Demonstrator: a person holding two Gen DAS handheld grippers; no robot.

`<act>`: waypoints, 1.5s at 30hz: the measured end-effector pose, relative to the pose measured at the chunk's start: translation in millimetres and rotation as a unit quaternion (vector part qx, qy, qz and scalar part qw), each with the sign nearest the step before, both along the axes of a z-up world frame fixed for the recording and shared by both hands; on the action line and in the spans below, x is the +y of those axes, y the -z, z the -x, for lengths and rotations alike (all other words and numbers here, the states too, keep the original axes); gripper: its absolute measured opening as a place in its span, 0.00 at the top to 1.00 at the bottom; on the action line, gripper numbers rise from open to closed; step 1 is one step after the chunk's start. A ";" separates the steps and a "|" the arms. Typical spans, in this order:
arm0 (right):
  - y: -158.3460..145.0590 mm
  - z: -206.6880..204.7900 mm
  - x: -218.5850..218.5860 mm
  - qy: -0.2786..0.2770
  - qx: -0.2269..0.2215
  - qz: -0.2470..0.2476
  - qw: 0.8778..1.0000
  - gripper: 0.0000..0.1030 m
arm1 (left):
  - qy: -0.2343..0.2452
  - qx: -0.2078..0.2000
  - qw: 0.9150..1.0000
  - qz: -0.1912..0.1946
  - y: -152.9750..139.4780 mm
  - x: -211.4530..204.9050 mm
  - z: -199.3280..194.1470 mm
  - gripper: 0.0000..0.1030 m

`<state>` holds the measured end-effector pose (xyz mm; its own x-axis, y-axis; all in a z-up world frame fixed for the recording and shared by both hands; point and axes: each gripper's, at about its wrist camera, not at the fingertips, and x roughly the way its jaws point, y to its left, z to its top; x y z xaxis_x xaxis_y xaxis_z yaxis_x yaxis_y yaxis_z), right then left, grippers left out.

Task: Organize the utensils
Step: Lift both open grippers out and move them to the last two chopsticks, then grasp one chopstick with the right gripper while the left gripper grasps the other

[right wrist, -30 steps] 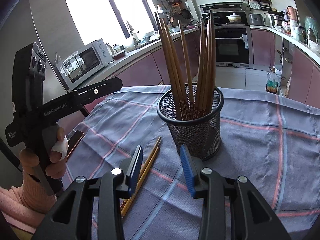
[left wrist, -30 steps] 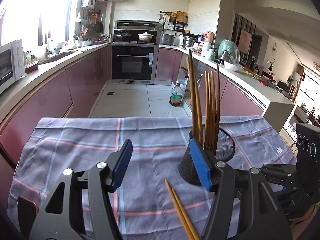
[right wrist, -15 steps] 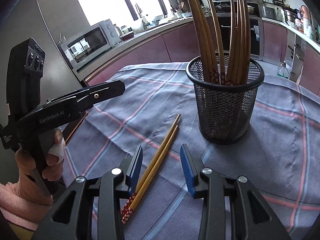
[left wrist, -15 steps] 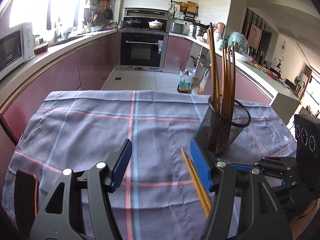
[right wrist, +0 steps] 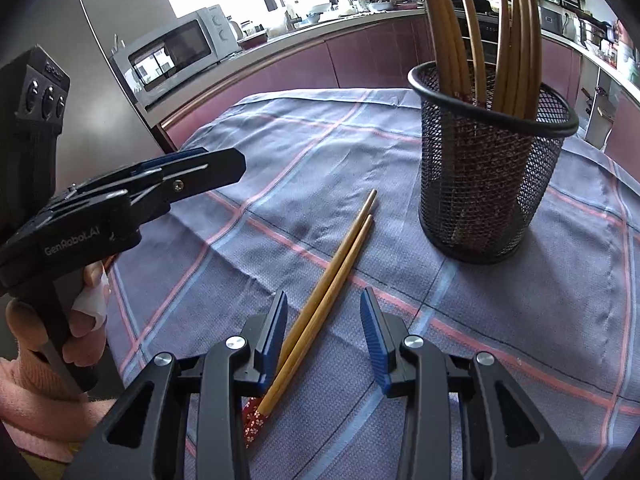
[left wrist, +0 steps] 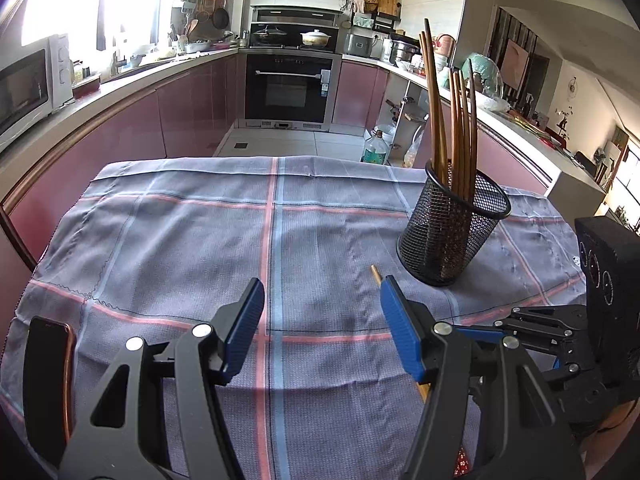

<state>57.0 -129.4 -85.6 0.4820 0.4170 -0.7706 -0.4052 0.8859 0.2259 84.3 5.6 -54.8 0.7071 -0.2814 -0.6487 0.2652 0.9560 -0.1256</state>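
Observation:
A black mesh cup (left wrist: 454,232) stands on the checked cloth and holds several wooden chopsticks (left wrist: 456,128); it also shows in the right wrist view (right wrist: 488,168). Two loose chopsticks (right wrist: 332,280) with red patterned ends lie side by side on the cloth left of the cup. My right gripper (right wrist: 323,320) is open, its jaws on either side of the pair, low over them. My left gripper (left wrist: 320,316) is open and empty above the cloth; one chopstick tip (left wrist: 375,270) peeks out beside its right finger. The left gripper also shows in the right wrist view (right wrist: 224,168).
A grey-blue checked cloth (left wrist: 200,240) covers the table. A phone (left wrist: 48,372) lies at its near left edge. Kitchen counters, a microwave (right wrist: 180,52) and an oven (left wrist: 290,84) stand beyond the table.
Both grippers have pulled back from the mesh cup. The right gripper has come down over the two loose chopsticks, which now lie between its open jaws.

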 end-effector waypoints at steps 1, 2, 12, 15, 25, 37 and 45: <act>1.0 0.0 0.9 0.000 0.001 0.004 1.000 0.65 | 0.003 0.001 1.000 0.000 0.8 -1.2 0.6 0.42; 2.8 -0.4 3.3 -0.002 0.003 0.008 1.000 0.65 | 0.004 0.002 1.000 0.000 1.3 -2.3 1.3 0.42; 4.9 0.3 4.5 0.001 0.004 0.027 1.000 0.71 | 0.019 0.019 1.000 -0.002 13.6 -9.7 0.9 0.42; 4.0 0.8 2.5 0.002 0.006 0.028 1.000 0.75 | 0.021 0.026 0.999 0.001 17.3 -9.4 -0.6 0.42; 3.5 -0.3 -9.8 0.015 0.018 0.011 1.000 0.82 | 0.029 0.033 0.999 -0.001 22.1 -14.1 -1.2 0.42; 5.1 -8.0 -5.2 0.029 0.018 0.055 0.998 0.82 | 0.042 0.039 0.998 -0.007 28.9 -22.8 -0.3 0.42; 5.8 -15.5 -4.9 0.025 0.014 0.061 0.998 0.89 | 0.051 0.043 0.998 -0.012 31.8 -29.1 -0.2 0.42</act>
